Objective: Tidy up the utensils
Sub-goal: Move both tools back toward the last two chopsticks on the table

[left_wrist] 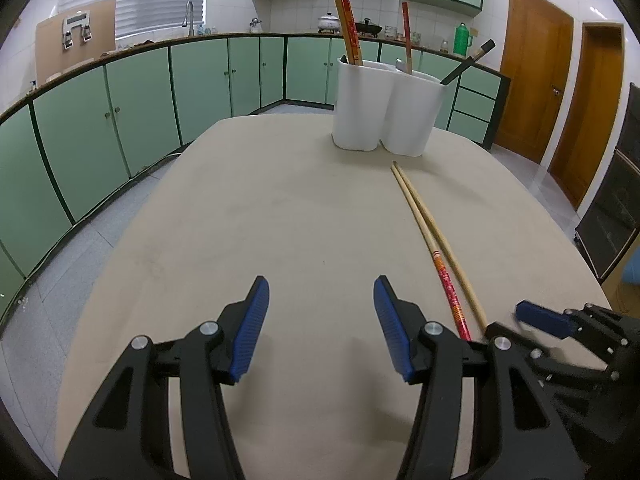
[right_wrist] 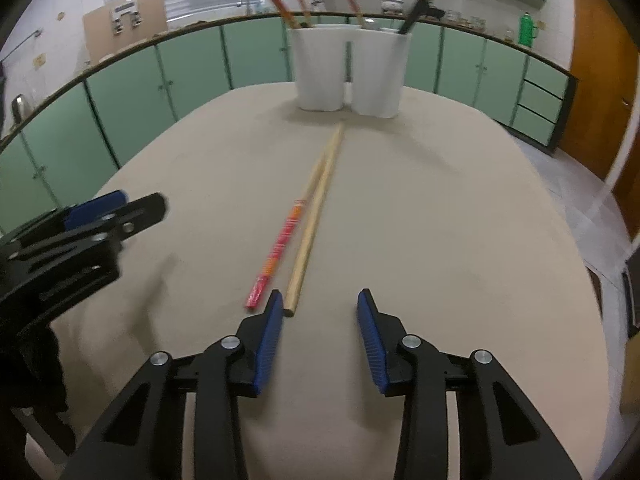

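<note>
Wooden chopsticks point(right_wrist: 310, 224) lie just ahead-left of right gripper point(right_wrist: 318, 312); plain one's butt touches its left pad. Jaws apart, nothing gripped.

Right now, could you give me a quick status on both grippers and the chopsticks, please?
Left gripper open, empty. Right gripper open, at the near ends of two chopsticks flat on table. Holder beyond, path clear.

Chopsticks' point(left_wrist: 448, 264) near ends hidden behind left claw point(left_wrist: 321, 330), right claw point(left_wrist: 504, 322) blurred.
</note>
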`<state>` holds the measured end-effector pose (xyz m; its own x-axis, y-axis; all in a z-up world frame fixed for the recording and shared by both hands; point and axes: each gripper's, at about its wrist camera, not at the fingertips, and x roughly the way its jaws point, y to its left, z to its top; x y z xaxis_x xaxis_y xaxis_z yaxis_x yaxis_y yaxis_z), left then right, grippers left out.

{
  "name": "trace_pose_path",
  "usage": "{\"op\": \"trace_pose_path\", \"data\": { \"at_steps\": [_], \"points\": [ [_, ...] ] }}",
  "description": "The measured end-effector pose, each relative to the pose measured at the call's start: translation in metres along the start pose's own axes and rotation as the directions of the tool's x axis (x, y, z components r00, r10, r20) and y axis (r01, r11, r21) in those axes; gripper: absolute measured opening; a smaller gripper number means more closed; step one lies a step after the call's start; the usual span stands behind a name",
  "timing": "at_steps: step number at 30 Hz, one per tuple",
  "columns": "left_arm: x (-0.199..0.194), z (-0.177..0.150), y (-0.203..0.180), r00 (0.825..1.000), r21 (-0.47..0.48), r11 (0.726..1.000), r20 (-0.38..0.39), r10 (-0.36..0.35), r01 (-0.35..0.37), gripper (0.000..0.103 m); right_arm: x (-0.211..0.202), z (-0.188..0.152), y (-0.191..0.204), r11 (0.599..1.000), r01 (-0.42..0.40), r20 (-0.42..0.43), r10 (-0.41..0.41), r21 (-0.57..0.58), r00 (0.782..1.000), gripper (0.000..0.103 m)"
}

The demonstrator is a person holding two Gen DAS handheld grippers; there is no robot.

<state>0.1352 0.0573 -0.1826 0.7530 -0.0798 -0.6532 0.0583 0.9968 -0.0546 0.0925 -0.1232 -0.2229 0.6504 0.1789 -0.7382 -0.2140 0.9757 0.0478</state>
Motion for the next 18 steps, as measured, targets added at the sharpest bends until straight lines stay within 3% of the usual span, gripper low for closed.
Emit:
{"op": "trace_pose_path", "data": {
  "at_steps": [3,8,18],
  "points": [
    [0.0,0.0,-0.001,1.0,0.005,1.0,0.002,0.001,-0.001,0.053,-0.006,-0.001,-0.011,1.0,0.013,0.006,-0.013,0.024,1.0,0.038],
    [-0.001,-0.001,-0.001,1.0,0.006,1.0,0.006,0.005,-0.005,0.053,-0.011,-0.007,-0.013,0.997,-0.057,0.013,0.057,0.043,0.998,0.038],
    [-0.002,-0.003,-0.001,1.0,0.005,1.0,0.007,0.009,-0.009,0.054,-0.01,-0.008,-0.026,0.992,-0.061,0.022,0.059,0.113,0.998,0.034]
  ]
}}
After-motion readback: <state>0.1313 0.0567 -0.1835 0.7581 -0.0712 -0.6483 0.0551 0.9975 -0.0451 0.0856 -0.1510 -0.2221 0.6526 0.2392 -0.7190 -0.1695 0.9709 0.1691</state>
